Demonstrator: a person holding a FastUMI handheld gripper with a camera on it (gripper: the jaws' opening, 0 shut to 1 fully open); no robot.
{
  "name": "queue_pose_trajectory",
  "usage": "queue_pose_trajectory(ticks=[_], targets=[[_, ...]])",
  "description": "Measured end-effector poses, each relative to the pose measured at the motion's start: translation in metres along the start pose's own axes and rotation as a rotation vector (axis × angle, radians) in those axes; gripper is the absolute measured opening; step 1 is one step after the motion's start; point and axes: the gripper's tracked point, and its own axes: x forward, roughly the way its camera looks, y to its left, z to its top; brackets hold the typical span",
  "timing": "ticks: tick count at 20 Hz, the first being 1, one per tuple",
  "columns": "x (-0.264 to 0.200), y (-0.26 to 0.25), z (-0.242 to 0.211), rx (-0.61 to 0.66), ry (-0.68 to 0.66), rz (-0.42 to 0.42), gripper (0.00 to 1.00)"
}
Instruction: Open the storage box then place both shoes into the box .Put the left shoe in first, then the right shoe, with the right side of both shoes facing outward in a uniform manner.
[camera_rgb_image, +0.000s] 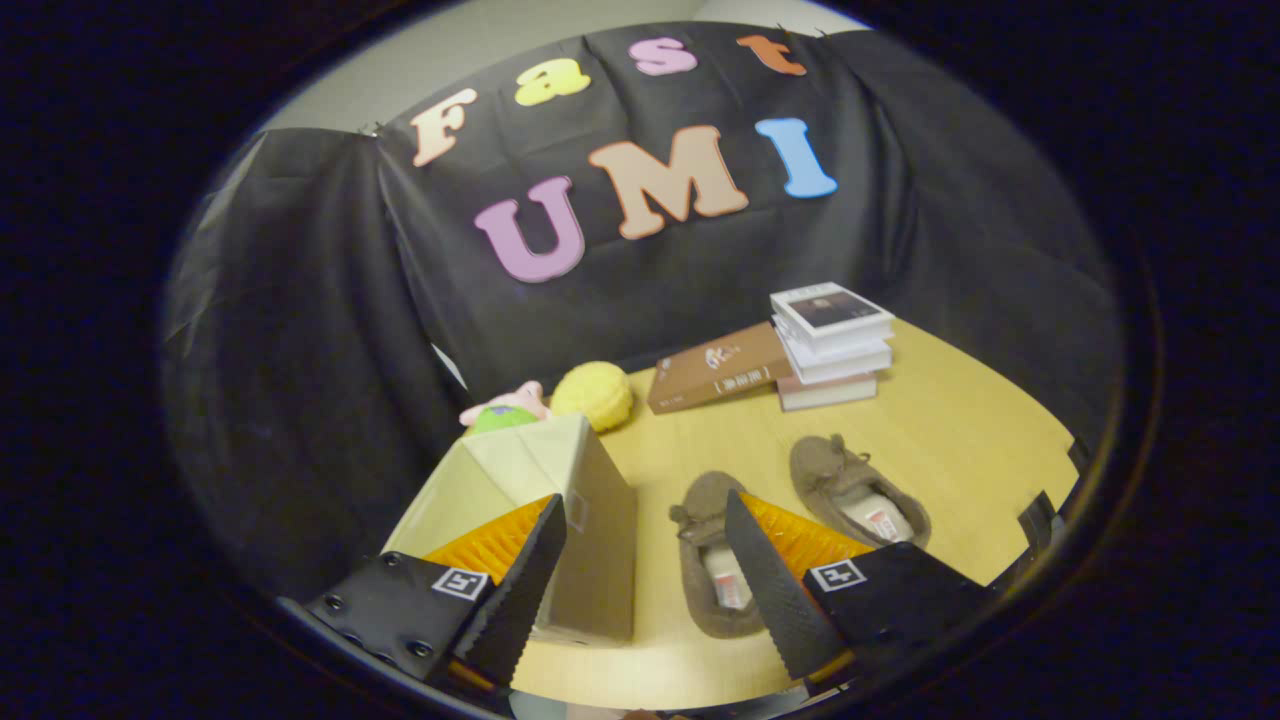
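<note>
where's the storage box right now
In the gripper view, the storage box stands closed on the table, beside the nearer shoe, its near corner between the open claw's fingers.

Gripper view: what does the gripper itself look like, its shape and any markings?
The gripper has two tapering, wedge-shaped jaws with saw-toothed inner edges and ribbed outer faces. Each is mounted on a block with round screw heads and bears a small square black-and-white marker tag. The jaws stand open, with the storage box's edge between them.
</note>
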Motion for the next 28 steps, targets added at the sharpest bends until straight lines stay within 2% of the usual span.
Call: queue_pose_trajectory(ticks=[4, 11, 16, 21, 23, 24, 27, 28], targets=[[0.031, -0.056, -0.036, -0.072, 0.13, -0.122, 1.0], [0.078, -0.084, -0.073, -0.109, 0.263, -0.146, 0.99], [0.1, -0.092, -0.093, -0.111, 0.338, -0.166, 0.62], [0.103, -0.085, -0.104, -0.098, 0.406, -0.161, 0.25], [0.101, -0.084, -0.104, -0.132, 0.41, -0.185, 0.18], [0.1, -0.083, -0.105, -0.142, 0.417, -0.195, 0.18], [0.098, -0.083, -0.107, -0.086, 0.436, -0.234, 0.09], [0.097, -0.082, -0.107, -0.072, 0.435, -0.238, 0.09]])
